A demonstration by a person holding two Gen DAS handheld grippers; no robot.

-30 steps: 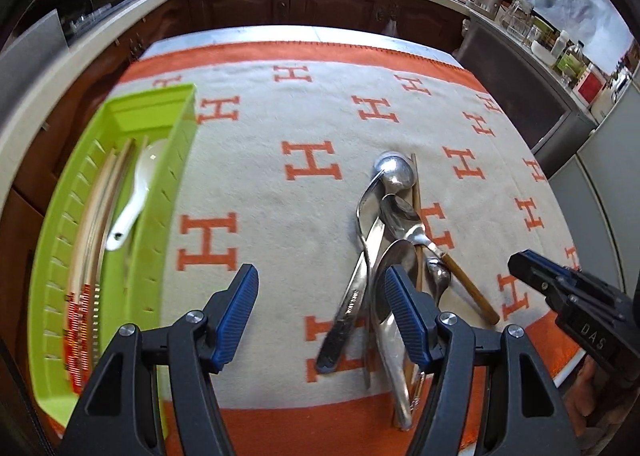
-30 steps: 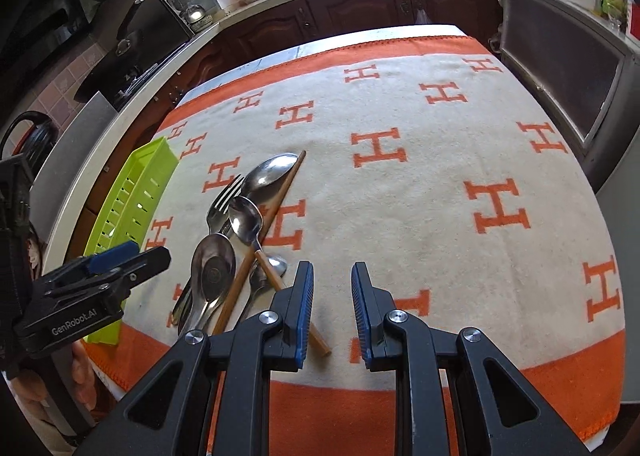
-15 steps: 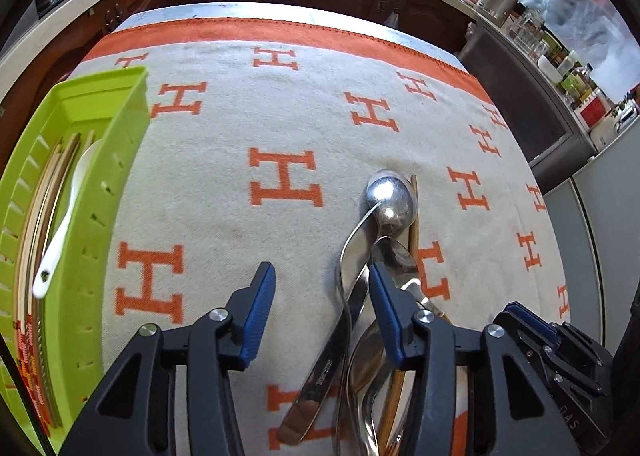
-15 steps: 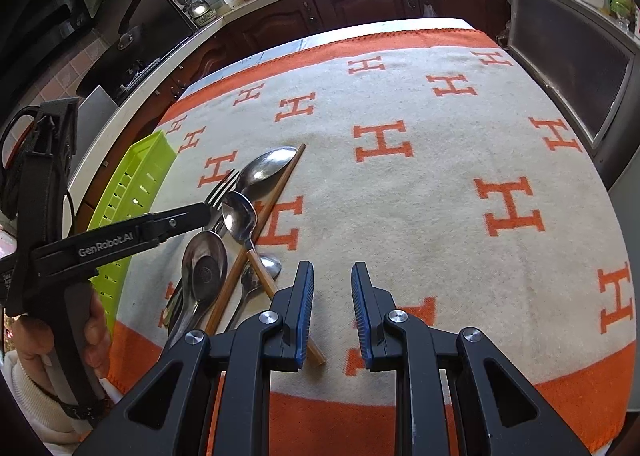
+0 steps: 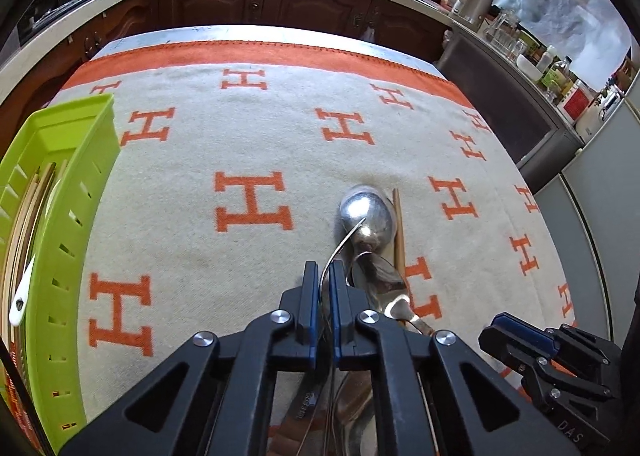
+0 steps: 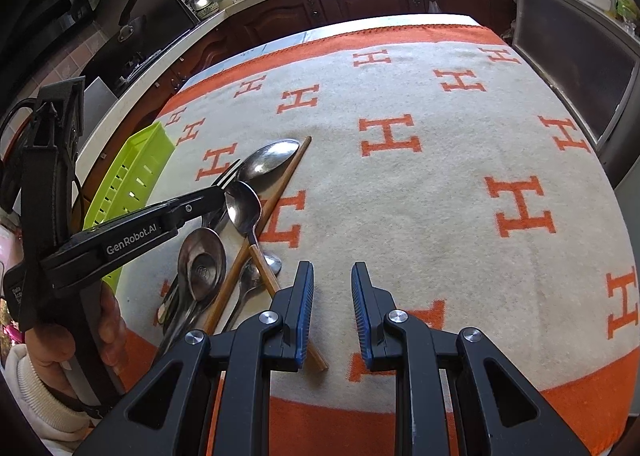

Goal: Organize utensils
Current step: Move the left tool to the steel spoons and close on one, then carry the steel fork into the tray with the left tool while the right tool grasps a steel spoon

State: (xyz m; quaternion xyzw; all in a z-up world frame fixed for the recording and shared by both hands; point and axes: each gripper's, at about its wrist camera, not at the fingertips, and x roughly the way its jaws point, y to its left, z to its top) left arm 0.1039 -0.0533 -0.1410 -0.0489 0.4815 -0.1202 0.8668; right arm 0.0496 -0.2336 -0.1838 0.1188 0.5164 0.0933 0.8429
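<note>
Step in hand: pick-up of one utensil from the pile. The left hand-held gripper point(image 5: 325, 298) has just been closing and now pinches the thin curved handle of the large steel spoon point(image 5: 366, 215); its blue pads press the handle from both sides. The spoon's bowl rests on the blanket-covered surface point(image 5: 256, 127), at the far end of the utensil pile point(image 6: 224, 252). Left gripper angles steeply downward over the pile. The right hand-held gripper point(image 6: 330, 308) sits just right of the pile, partly open, holding nothing. Judgement: the next move calls for a clean lift clear of overlapping cutlery, then carry to the green tray point(image 5: 60, 256), well left of the pile.
</note>
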